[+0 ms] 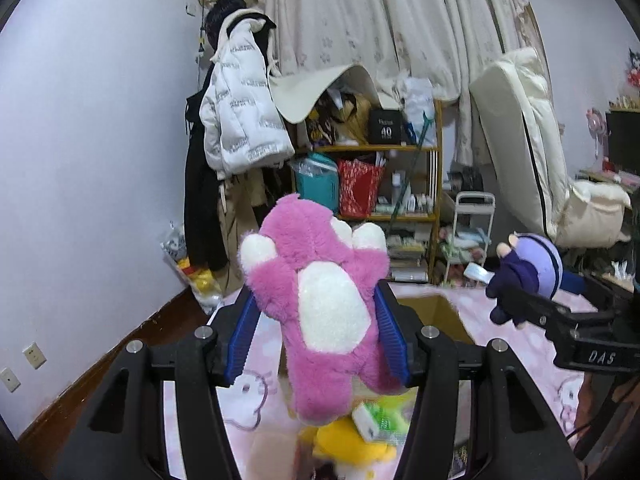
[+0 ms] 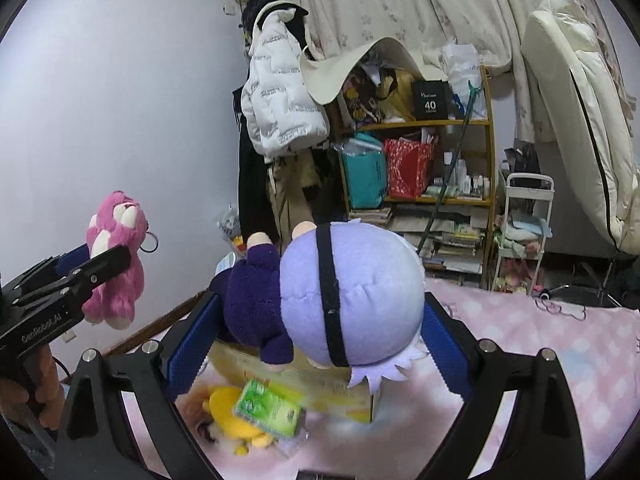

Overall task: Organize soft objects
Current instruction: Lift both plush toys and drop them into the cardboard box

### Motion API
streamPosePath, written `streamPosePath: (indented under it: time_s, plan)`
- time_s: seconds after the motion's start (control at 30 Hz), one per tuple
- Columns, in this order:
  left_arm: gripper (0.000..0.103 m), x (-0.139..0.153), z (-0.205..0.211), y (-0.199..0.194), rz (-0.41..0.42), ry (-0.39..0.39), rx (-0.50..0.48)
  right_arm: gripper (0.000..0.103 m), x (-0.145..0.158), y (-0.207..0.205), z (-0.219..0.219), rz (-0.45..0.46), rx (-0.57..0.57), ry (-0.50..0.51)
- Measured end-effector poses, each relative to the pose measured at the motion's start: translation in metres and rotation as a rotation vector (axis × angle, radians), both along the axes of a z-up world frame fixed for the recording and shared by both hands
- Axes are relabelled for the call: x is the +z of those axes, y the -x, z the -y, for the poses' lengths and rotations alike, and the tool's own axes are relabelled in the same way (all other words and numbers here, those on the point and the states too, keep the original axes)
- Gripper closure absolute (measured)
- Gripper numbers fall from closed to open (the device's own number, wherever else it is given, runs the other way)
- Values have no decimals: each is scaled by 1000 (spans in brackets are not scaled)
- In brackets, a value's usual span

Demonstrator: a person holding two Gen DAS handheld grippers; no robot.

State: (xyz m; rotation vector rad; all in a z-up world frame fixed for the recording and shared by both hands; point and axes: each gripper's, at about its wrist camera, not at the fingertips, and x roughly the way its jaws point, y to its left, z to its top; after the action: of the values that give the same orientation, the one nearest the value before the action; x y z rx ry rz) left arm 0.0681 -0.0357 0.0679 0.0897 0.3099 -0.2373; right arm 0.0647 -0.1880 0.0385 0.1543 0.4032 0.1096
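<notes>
My left gripper (image 1: 316,300) is shut on a pink plush bear (image 1: 320,296) with white paws and belly, held in the air above the bed; it also shows in the right wrist view (image 2: 116,256). My right gripper (image 2: 320,300) is shut on a purple-haired plush doll (image 2: 344,292) in a dark blue outfit, held above an open cardboard box (image 2: 320,384). In the left wrist view the doll (image 1: 528,268) hangs at the right, beyond the box (image 1: 436,316). A yellow plush (image 2: 232,416) and a green tissue pack (image 2: 268,412) lie on the bed below.
A pink patterned bedspread (image 2: 540,360) covers the bed. Behind it stand a cluttered wooden shelf (image 2: 420,160), hanging coats (image 2: 280,100), a small white cart (image 2: 520,232) and a folded white mattress (image 2: 580,120). The left wall (image 1: 100,140) is bare.
</notes>
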Motion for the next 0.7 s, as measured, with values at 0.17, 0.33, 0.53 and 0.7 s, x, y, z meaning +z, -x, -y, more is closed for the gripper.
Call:
streamPosePath:
  time_s: [0.17, 0.33, 0.53, 0.7]
  plan:
    - [48, 8, 2, -20, 36, 41, -2, 3, 12, -17, -2, 47, -28, 49]
    - [48, 0, -4, -34, 38, 88, 1, 3, 13, -34, -5, 76, -76, 99]
    - [47, -19, -6, -50, 12, 76, -5, 3, -4, -49, -11, 51, -67, 115]
    - [47, -38, -6, -61, -22, 54, -3, 3, -18, -55, -15, 42, -70, 131]
